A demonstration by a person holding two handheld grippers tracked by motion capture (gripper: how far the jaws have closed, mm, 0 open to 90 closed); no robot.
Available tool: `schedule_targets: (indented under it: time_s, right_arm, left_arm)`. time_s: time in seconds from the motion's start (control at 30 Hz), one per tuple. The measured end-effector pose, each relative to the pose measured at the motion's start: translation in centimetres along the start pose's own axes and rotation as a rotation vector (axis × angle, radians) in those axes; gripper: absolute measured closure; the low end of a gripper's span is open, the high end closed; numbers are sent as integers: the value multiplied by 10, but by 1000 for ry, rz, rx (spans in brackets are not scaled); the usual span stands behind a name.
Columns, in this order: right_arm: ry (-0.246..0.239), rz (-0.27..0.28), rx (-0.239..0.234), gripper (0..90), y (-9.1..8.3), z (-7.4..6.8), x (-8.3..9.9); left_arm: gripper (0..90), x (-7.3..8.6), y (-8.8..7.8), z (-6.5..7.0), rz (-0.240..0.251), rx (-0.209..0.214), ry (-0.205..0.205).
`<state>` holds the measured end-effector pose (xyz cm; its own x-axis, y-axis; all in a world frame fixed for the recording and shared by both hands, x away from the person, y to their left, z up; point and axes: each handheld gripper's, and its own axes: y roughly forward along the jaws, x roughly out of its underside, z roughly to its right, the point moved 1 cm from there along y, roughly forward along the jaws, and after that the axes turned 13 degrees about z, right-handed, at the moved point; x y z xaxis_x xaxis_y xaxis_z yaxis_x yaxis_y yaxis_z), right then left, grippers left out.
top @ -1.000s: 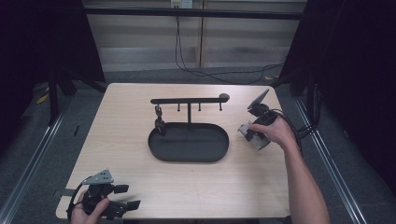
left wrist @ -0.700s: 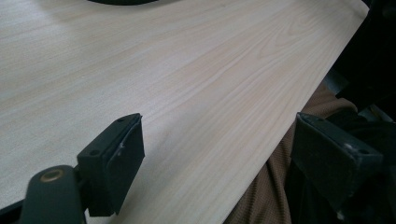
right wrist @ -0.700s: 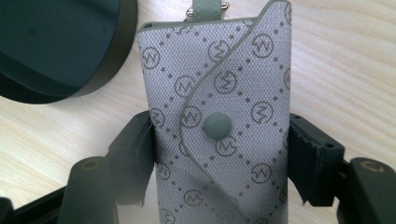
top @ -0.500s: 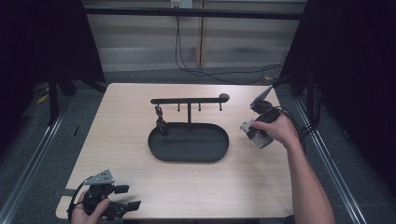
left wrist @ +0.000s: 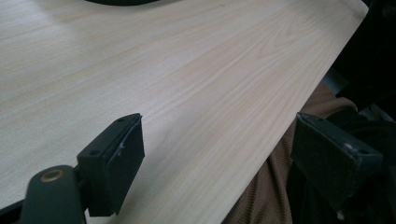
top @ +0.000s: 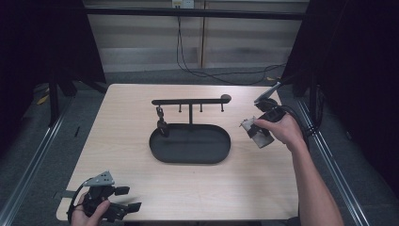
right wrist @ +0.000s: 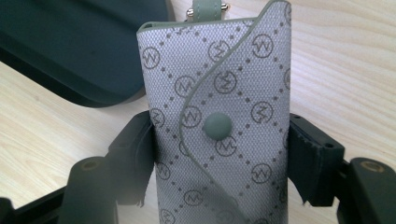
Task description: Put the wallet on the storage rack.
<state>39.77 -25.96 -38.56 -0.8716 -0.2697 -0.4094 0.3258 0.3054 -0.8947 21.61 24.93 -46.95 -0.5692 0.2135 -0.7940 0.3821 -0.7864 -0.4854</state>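
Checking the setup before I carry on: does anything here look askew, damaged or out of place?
Nothing stands out. The grey patterned key case sits squarely in the right claw, snapped shut and intact. The black stand is upright on its oval tray, one dark item hanging from it. The left claw is open at the table edge.

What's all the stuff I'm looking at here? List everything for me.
Table: one, pale wood, centre of the high view.
Tray: one, black, oval, mid-table.
Hook stand: one, black, a bar on a post rising from the tray's far side.
Dark item: one, hanging from the bar's left end; too small to tell what.
Key pouch: one, grey patterned fabric with a green snap, clamped in the right hand-held gripper.
Cables: black, on the floor beyond the table.
Left hand-held gripper: black, jaws apart, near-left table corner.
Right hand-held gripper: black, right of the tray.
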Motion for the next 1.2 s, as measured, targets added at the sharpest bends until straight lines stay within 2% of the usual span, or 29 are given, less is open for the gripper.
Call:
schedule_targets:
  time_s: [0.17, 0.73, 0.93, 1.2]
  right_arm:
    - [3, 4, 6, 321, 1, -7, -1]
    - [0, 5, 14, 322, 19, -43, -16]
    - [-8, -2, 0, 322, 27, -51, -16]
    - [19, 10, -49, 322, 39, -59, -17]
  left_arm:
    - [175, 0, 1, 1, -9, 7, 10]
    - [175, 0, 1, 1, -6, 9, 1]
    - [175, 0, 1, 0, -11, 11, 6]
    - [175, 0, 1, 0, -9, 16, 2]
